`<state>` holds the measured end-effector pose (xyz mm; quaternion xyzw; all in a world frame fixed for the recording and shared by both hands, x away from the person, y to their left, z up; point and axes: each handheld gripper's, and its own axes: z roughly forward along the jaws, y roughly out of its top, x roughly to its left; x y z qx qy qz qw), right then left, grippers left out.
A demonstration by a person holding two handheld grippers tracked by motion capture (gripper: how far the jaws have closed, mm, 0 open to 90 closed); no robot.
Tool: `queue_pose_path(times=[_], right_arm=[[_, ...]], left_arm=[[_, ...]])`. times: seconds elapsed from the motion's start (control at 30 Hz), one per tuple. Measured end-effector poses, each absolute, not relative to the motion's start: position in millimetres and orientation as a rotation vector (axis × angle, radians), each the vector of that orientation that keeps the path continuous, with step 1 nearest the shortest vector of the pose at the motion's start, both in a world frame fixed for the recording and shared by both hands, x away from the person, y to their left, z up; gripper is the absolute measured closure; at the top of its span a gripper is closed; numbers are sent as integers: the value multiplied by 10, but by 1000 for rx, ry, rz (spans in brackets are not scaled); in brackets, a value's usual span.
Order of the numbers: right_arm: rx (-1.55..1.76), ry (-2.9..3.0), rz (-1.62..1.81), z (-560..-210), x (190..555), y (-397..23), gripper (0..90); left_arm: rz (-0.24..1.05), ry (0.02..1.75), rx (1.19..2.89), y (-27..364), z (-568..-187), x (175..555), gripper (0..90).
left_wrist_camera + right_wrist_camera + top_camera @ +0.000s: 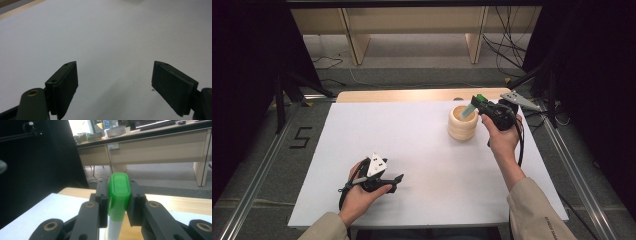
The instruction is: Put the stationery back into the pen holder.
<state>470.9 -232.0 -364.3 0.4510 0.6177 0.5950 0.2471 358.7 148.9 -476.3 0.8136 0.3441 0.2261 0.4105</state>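
A pale tube with a green cap (119,192) is clamped between the jaws of my right gripper (480,101), which is shut on it near the cap. In the high view the tube (469,110) slants down, its lower end inside a ribbed cream wooden cup (461,123) at the table's back right. My left gripper (398,179) rests low near the front left of the white table (412,150), held in a hand. Its jaws stand wide open over bare white surface, and its fingers (65,85) hold nothing.
A light wood strip (412,95) runs along the table's far edge. Black stands and cables lie on the floor beyond it, with wooden desk legs behind. The right gripper view looks out at desks across the room.
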Motion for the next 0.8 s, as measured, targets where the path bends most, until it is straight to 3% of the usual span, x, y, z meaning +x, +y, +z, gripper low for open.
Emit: queue_pose_path(times=[0.8], right_arm=[[1245,1660,1570,-3690,4781,-2334,745]], left_arm=[[566,867,2049,1481,-4774,3590,212]])
